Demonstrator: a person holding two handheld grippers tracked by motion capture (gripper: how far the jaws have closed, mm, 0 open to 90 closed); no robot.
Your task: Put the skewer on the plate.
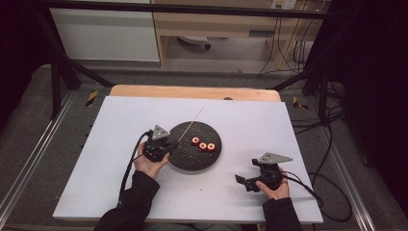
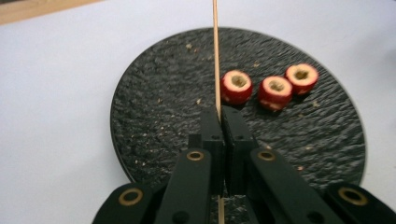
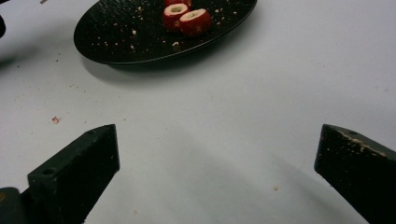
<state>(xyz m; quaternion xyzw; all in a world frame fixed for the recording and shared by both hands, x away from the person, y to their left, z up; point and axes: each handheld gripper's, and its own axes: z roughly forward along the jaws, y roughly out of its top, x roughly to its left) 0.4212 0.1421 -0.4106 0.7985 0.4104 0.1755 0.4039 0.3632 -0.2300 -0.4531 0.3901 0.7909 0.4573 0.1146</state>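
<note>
Three fruit pcs: red, cored rounds [image 2: 236, 86] [image 2: 275, 91] [image 2: 301, 77] in a row on right half of black plate [image 2: 154, 121]; hollow cores face up.
Skewer: thin wooden stick [image 2: 215, 56] clamped in left gripper [image 2: 220, 114], jaws pinched tight on it; free end runs far, off the plate's far rim [image 1: 195, 118].
Left gripper pos: over plate's left part, stick just left of nearest fruit pc.
Right gripper: [image 3: 217, 154] jaws wide, nothing between; over bare white table [image 1: 120, 159], near & right of plate.
Step (judged): thread fruit onto stick.
How to do well: line tip w/ core hole, steady the pc w/ right gripper so it can't roll.
Risk: thin stick may bend or slip if pushed off-axis.
</note>
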